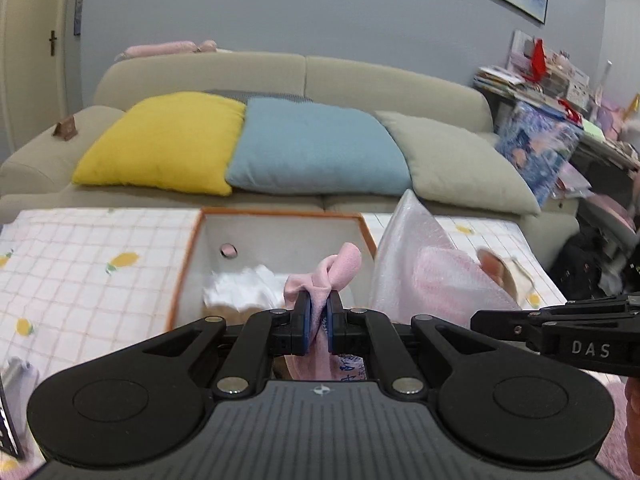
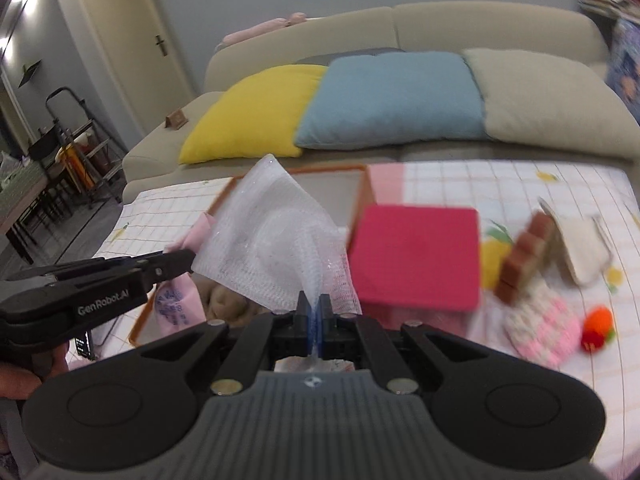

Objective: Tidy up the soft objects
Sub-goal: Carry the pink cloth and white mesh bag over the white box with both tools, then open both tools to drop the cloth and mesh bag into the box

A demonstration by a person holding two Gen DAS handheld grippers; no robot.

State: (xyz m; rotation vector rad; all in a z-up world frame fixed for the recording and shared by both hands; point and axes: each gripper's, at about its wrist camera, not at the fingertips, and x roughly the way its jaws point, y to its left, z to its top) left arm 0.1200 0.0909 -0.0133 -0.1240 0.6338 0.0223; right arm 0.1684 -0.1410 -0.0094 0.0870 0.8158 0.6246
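Over on the left, the left gripper (image 1: 319,314) has its jaws clamped tight on a pink cloth (image 1: 328,276) — the knotted end pokes up past the pads, the rest hangs down below them. It's hovering over the orange-rimmed box (image 1: 192,240) on the checked tablecloth (image 1: 92,256), and there's something white and crumpled (image 1: 240,288) lying in the box. Moving right, the right gripper (image 2: 314,312) is pinched shut on a white mesh bag (image 2: 272,240) that fans up and out in front of it, over the box's near edge. Next along, a bright pink square block (image 2: 416,256) sits just beside the box. Further right — a brown ridged piece (image 2: 524,256) leaning against a cream pouch (image 2: 580,252), a pink and white knitted item (image 2: 544,328) near them, and an orange and red soft toy (image 2: 598,326) at the far right. Behind it all, the sofa (image 2: 480,28) with yellow (image 2: 248,116), blue (image 2: 392,100) and beige (image 2: 552,100) cushions.
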